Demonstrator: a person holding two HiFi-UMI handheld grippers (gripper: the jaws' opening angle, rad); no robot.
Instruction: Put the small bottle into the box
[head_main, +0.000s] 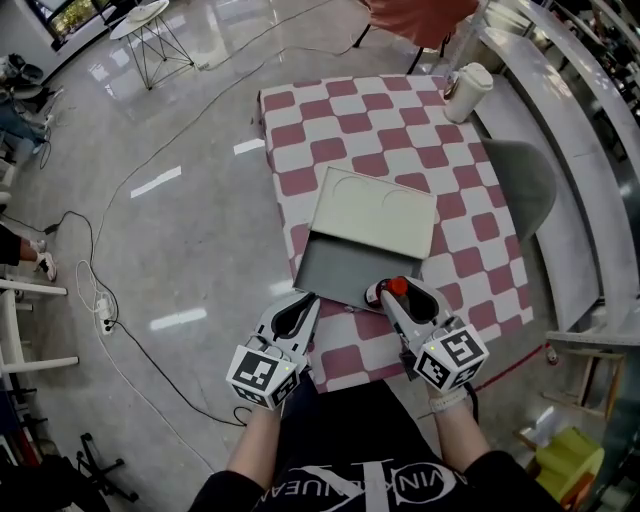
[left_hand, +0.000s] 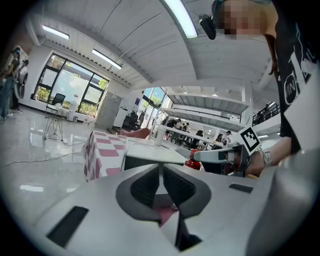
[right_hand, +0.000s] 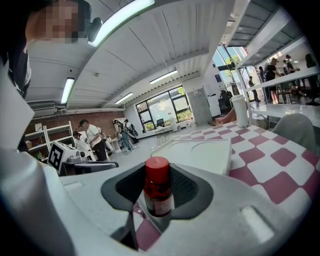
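Note:
The small red bottle (head_main: 397, 287) (right_hand: 157, 186) with a red cap stands upright between the jaws of my right gripper (head_main: 400, 292) (right_hand: 157, 192), which is shut on it at the near right corner of the box. The box (head_main: 338, 270) is a shallow grey tray with its pale lid (head_main: 377, 211) (right_hand: 200, 151) slid toward the far side, leaving the near part uncovered. My left gripper (head_main: 295, 315) (left_hand: 162, 187) is shut with nothing in it, at the table's near edge just left of the box. The bottle (left_hand: 192, 163) also shows in the left gripper view, beside the box (left_hand: 150, 162).
A red-and-white checked cloth (head_main: 400, 150) covers the table. A white lidded cup (head_main: 466, 92) (right_hand: 242, 110) stands at the far right corner. A grey chair (head_main: 525, 185) sits right of the table. Cables (head_main: 110, 310) trail over the glossy floor at left.

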